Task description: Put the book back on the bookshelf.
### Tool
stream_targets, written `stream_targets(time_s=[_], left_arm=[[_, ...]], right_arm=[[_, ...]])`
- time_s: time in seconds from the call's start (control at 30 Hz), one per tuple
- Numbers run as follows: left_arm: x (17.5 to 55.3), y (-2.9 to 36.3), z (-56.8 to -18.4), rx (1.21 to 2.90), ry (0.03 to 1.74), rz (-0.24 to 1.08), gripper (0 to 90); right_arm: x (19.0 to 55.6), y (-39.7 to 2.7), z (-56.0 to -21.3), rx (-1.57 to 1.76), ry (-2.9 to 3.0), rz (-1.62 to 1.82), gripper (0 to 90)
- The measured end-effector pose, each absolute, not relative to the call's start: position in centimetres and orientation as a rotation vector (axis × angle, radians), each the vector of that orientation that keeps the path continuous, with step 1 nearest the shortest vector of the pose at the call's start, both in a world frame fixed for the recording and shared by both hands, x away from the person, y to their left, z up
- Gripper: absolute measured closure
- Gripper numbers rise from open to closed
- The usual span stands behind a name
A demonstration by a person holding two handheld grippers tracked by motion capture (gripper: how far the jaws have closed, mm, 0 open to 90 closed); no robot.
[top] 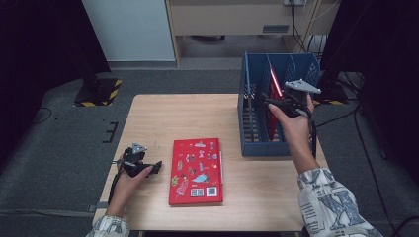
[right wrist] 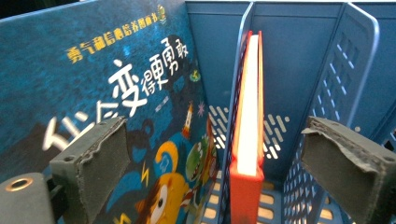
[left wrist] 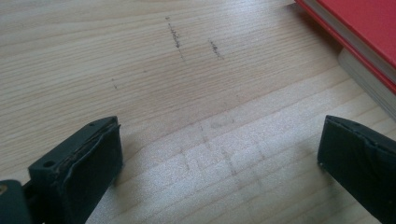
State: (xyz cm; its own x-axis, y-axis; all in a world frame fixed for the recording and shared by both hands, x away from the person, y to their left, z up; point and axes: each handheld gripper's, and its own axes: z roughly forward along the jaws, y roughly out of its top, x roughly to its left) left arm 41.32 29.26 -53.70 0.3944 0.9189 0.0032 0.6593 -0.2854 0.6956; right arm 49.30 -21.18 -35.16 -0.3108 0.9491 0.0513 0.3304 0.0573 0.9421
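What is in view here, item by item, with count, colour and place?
Wooden table: one, light wood, centre.
Red hardcover book with stickers: one, lying flat on the table.
Blue plastic file rack: one, on the table's right side.
Red upright book: one, standing in a rack slot.
Dark blue picture book: one, in the neighbouring slot.
Left tool: black, open, over bare table.
Right tool: black, open, at the rack, around the upright book, pads apart from it.
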Motion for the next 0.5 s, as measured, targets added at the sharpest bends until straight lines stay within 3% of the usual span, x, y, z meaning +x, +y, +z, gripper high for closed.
stream_targets(time_s=[0.5], left_arm=[[41.3, 29.2, -53.7, 2.042, 1.345, 0.548, 0.0]], right_arm=[[45.4, -22.3, -37.1, 1.247, 1.786, 1.259, 5.1]])
